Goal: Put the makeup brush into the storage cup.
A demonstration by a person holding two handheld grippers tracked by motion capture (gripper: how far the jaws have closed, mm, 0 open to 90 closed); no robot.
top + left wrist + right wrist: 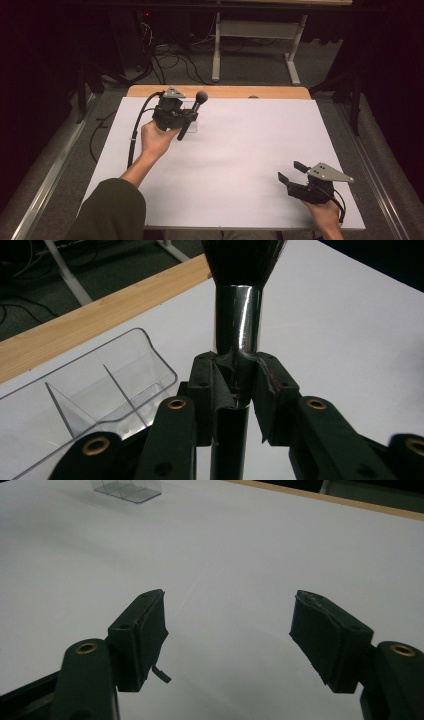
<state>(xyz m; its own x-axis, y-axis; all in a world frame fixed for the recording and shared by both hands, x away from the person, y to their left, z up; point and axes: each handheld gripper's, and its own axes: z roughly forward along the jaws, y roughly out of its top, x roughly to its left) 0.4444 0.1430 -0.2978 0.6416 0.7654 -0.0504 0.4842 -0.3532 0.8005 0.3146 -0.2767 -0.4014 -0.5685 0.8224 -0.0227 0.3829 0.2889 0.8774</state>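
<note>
White worktop (pixel 235 165): left gripper (pixel 235 385) clamped on makeup brush (pixel 239 320), just beside clear divided organizer (pixel 100 385). Right gripper (pixel 227 630) spread wide, nothing between jaws.

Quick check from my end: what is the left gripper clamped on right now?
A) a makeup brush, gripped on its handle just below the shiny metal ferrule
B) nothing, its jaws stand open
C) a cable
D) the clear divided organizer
A: in the left gripper view the left gripper pinches the makeup brush just below its ferrule, with the clear organizer lying apart beside it.
</note>
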